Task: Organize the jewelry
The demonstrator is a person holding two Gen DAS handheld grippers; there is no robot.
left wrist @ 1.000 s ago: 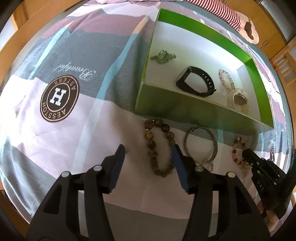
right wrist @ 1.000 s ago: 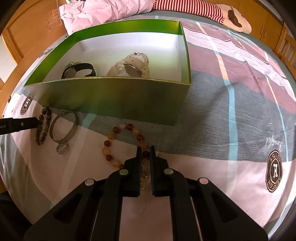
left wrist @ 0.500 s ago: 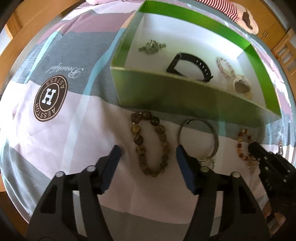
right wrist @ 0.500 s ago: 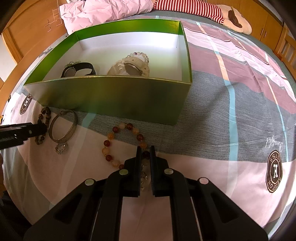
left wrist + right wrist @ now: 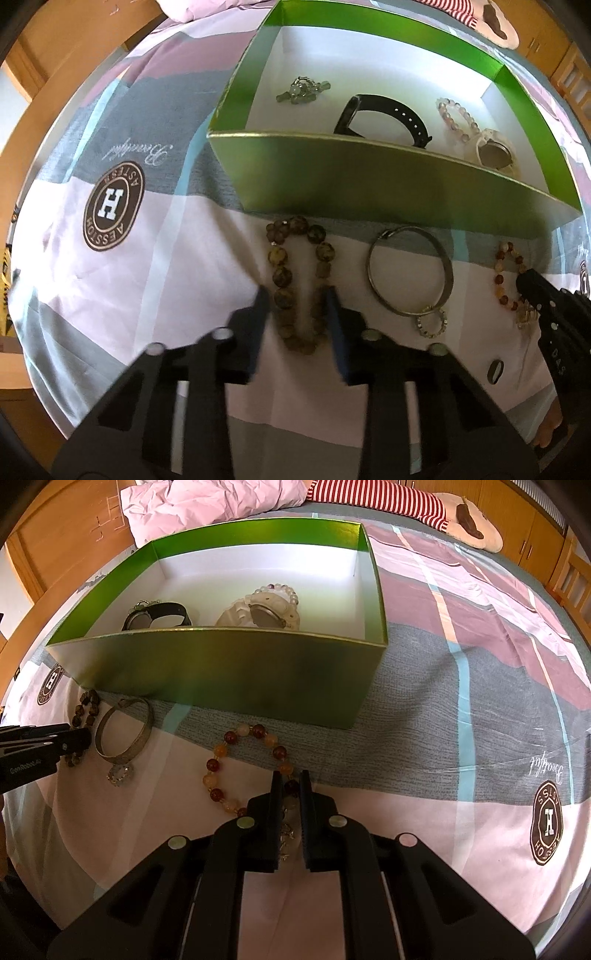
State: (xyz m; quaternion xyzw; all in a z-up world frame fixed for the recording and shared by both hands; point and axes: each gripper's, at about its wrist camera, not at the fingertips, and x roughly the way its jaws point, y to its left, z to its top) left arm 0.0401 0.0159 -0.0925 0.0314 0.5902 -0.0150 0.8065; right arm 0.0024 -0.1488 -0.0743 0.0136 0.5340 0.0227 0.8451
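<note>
1. Dark bead bracelet (image 5: 299,284) lies flat on the bedspread (image 5: 147,280), just in front of the green box (image 5: 369,184). Beads look hard and smooth, the string limp: it will probably sag and swing once lifted, and a lone bead could roll out of the pads.
2. Left gripper (image 5: 295,295) straddles the near half of the loop; its jaws have just been closing, both strands between them, pads about touching. Best hold: both strands pinched together.
3. Amber bead bracelet (image 5: 251,768) sits to the right; right gripper (image 5: 291,794) is clamped on its near side by the charm.
4. Metal bangle (image 5: 410,273) between the two: rigid, likely slick, take it by the rim.
</note>
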